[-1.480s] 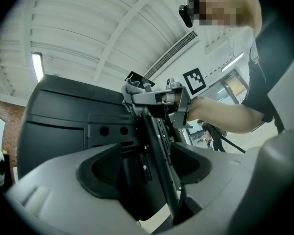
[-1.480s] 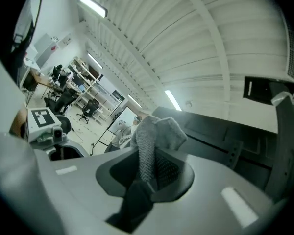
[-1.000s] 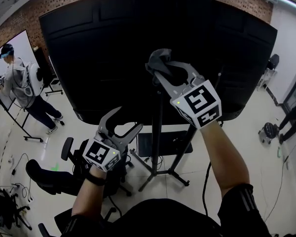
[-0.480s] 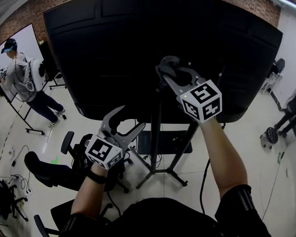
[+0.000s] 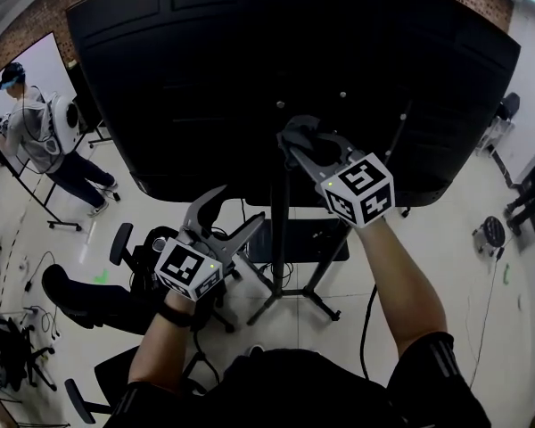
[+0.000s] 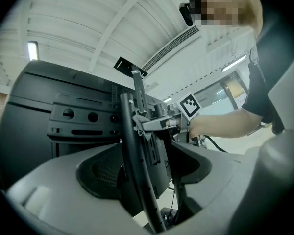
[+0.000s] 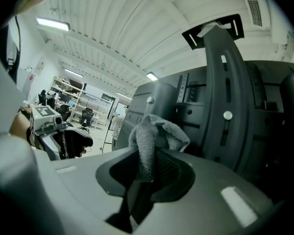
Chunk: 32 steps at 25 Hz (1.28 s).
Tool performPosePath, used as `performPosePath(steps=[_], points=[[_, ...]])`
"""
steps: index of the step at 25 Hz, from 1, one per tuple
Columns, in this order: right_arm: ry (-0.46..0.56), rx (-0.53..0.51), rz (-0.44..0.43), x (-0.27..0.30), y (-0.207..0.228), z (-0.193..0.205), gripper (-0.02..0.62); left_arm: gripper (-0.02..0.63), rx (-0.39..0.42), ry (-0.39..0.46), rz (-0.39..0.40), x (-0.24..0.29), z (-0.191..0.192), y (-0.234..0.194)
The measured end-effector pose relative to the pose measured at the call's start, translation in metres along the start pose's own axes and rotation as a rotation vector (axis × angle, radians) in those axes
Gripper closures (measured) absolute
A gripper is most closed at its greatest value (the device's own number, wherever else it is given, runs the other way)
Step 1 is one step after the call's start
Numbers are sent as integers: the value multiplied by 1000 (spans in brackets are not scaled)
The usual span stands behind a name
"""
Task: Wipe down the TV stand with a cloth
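Note:
The TV stand's black pole [image 5: 282, 230] rises from tripod legs to the back of a large black TV [image 5: 205, 69]. My right gripper [image 5: 301, 143] is shut on a grey cloth [image 5: 296, 135] and presses it against the pole just under the TV's lower edge. In the right gripper view the cloth [image 7: 157, 136] bunches out of the shut jaws [image 7: 147, 173], next to the stand's upright mounting bar [image 7: 224, 92]. My left gripper [image 5: 230, 214] stands open lower left of the pole, holding nothing. In its own view a thin black strut [image 6: 137, 180] crosses the gap between the jaws [image 6: 149, 177].
A black office chair [image 5: 125, 266] stands on the floor at the lower left. A person [image 5: 36, 141] stands by a whiteboard at the far left. A dark shelf [image 5: 299, 239] sits low on the stand. Cables trail over the pale floor [image 5: 446, 230].
My right gripper has moved down the pole with the cloth, from the TV's back to just below its lower edge. The left gripper has shifted slightly and stays open.

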State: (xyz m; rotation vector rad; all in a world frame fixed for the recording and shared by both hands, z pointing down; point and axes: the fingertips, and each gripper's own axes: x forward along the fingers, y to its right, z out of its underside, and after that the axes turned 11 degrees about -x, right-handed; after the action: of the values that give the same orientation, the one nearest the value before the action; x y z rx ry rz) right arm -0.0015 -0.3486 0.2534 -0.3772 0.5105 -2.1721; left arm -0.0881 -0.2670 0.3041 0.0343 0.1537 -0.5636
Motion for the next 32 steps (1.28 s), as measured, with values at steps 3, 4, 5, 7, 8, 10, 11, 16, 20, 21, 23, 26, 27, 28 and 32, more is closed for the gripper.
performPosePath(steps=[3, 4, 5, 7, 8, 10, 11, 16, 20, 21, 23, 26, 27, 28, 32], points=[[-2, 22, -19, 2, -9, 14, 526, 267, -11, -11, -1, -1, 10, -1], [-3, 33, -25, 2, -13, 19, 526, 267, -16, -17, -1, -1, 12, 0], [-5, 43, -32, 3, -17, 24, 526, 267, -22, -23, -2, -2, 15, 0], [-14, 56, -42, 4, -25, 35, 526, 267, -32, -33, -1, -3, 21, 2], [-16, 62, -43, 5, -28, 39, 525, 267, -36, -37, 1, -4, 26, 2], [-11, 86, -41, 5, -32, 46, 525, 267, -43, -46, 1, -5, 33, 2], [-8, 101, -41, 6, -33, 49, 525, 267, -47, -52, 0, -5, 36, 2], [-26, 128, -43, 7, -45, 69, 523, 267, -70, -79, 0, -6, 53, 5], [-49, 143, -47, 8, -55, 86, 522, 267, -92, -95, -6, -4, 62, 8], [-58, 140, -49, 9, -57, 91, 522, 267, -94, -99, -4, -2, 66, 9], [-82, 135, -54, 10, -65, 103, 522, 267, -98, -109, 0, 0, 78, 10], [-108, 152, -64, 12, -74, 121, 522, 267, -111, -128, -10, 3, 93, 7], [-114, 162, -68, 13, -78, 127, 520, 267, -116, -133, -15, 3, 97, 5], [-123, 170, -72, 14, -81, 133, 520, 267, -122, -139, -20, 3, 102, 4], [-160, 193, -95, 14, -102, 160, 518, 267, -141, -178, -37, -2, 127, 4]])
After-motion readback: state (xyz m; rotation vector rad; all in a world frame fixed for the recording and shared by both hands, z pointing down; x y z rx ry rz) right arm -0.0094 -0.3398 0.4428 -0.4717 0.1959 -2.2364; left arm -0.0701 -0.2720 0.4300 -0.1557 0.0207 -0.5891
